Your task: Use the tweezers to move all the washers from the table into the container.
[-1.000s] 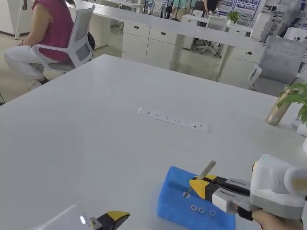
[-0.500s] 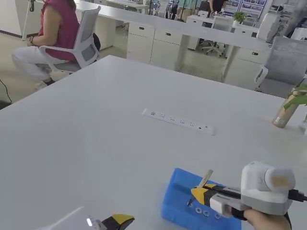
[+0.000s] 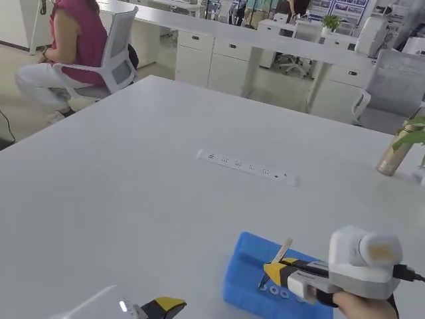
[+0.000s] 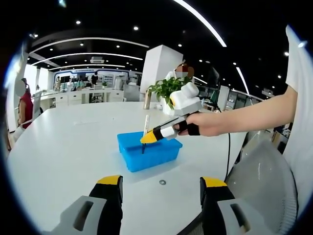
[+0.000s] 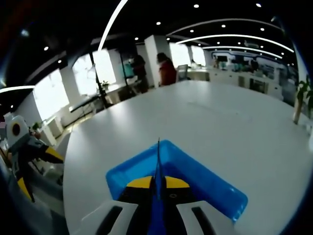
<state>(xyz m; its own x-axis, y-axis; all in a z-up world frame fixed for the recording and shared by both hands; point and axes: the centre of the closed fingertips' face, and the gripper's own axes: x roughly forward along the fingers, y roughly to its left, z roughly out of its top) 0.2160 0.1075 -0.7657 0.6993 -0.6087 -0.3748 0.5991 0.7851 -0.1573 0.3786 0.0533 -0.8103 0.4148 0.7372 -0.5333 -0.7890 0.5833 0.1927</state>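
Note:
A blue container (image 3: pixel 247 274) sits near the table's front edge, with several washers (image 3: pixel 276 291) lying inside it. My right gripper (image 3: pixel 271 269) is shut on the tweezers (image 3: pixel 281 253), which tilt down so that their tip is inside the container. In the right gripper view the tweezers (image 5: pixel 158 159) run out between the closed jaws over the blue container (image 5: pixel 205 183). My left gripper (image 4: pixel 161 188) is open and holds nothing. One washer (image 4: pixel 162 182) lies on the table between its jaws, in front of the container (image 4: pixel 155 152). I cannot tell whether the tweezers hold a washer.
A white power strip (image 3: pixel 246 167) lies mid-table. At the far right stand a gold bottle (image 3: pixel 388 156) and a plant (image 3: pixel 415 133). A person sits on a chair (image 3: pixel 109 56) beyond the table's far left corner. Desks stand behind.
My right gripper has sunk a little, and the tweezers' tip has dipped deeper into the blue container. The head camera has shifted slightly. The left gripper stays open.

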